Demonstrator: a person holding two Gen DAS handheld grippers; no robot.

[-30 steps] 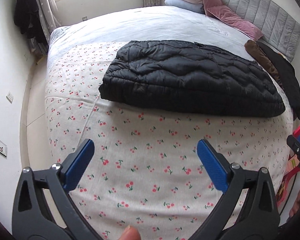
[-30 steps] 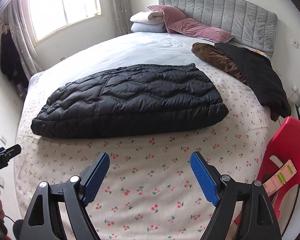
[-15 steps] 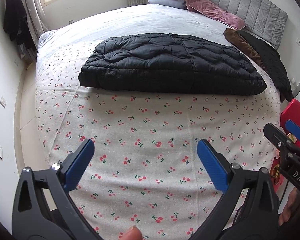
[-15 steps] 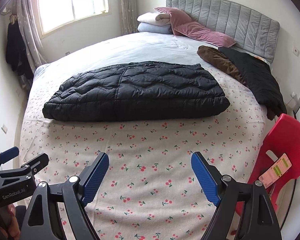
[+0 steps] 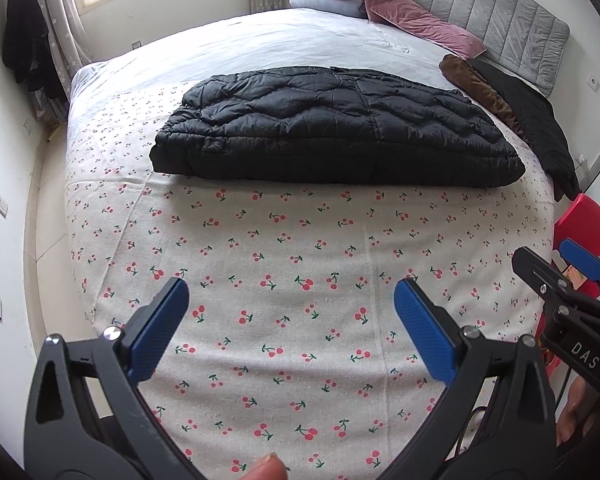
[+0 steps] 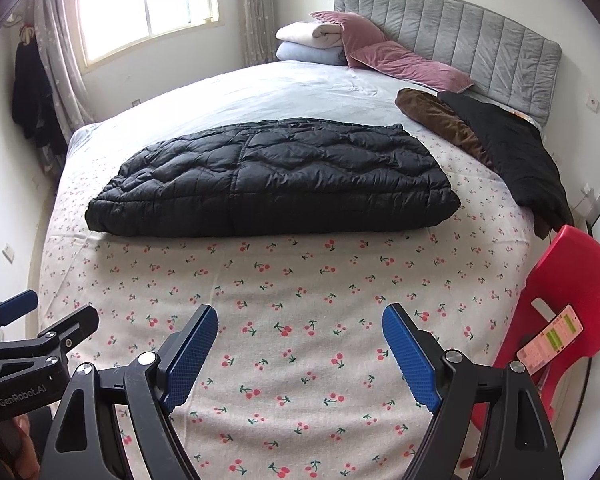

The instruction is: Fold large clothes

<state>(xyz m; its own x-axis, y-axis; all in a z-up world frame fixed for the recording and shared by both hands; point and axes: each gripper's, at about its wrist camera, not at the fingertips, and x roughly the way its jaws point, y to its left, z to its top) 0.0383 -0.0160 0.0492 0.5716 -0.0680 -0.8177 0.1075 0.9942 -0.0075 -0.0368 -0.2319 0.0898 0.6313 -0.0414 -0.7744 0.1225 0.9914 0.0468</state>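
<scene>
A: Sheet (image 5: pixel 300 280), cherry-printed, fills the lower half of both views; a wide bare stretch of it lies between the grippers and the near edge of the folded black puffer jacket (image 5: pixel 332 136), which sits mid-frame across the bed.

B: And around it?

A: Upper right, a brown garment (image 6: pixel 440 120) and a black coat (image 6: pixel 516 152) lie along the bed's right edge, near the jacket's far corner but apart from it. Pink pillows (image 6: pixel 400 60) and folded blankets (image 6: pixel 312 44) sit by the grey headboard (image 6: pixel 480 40). A red chair (image 6: pixel 572 280) stands at lower right, just beside the mattress.

B: Grippers?

A: Left gripper (image 5: pixel 292 332) and right gripper (image 6: pixel 296 356) both spread wide, blue pads (image 6: pixel 192 360) grasping nothing, held above the sheet.
</scene>
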